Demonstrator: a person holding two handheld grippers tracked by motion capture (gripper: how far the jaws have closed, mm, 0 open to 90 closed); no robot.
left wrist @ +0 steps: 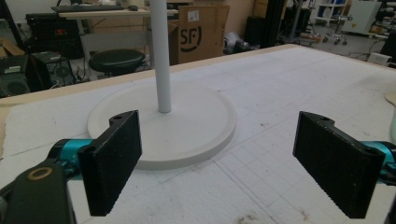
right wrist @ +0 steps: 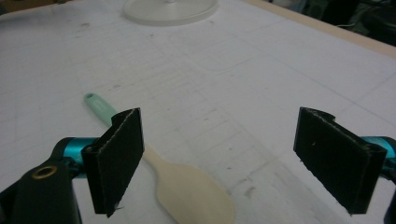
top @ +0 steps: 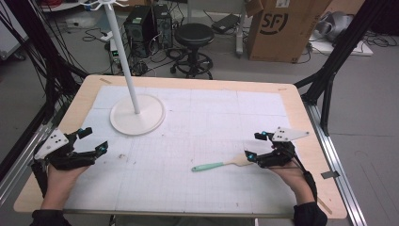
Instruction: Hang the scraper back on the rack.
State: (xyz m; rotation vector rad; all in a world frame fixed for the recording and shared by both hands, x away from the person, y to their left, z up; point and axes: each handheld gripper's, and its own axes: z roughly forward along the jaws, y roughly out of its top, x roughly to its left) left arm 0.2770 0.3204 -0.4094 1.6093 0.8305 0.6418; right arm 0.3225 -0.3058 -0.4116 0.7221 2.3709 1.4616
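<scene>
A spatula with a mint-green handle and a cream blade lies flat on the white gridded mat, front right of centre. My right gripper stands open just right of its blade, nothing between the jaws. In the right gripper view the spatula lies below and between the open jaws, nearer the left one, handle pointing away. My left gripper is open at the table's left side, held in a hand, empty. In the left gripper view its jaws stand wide apart, facing the white stand.
A white stand with a round base and a tall pole sits on the mat at the back left. The wooden table edge runs behind it. Beyond are a black stool, computer cases and a cardboard box on the floor.
</scene>
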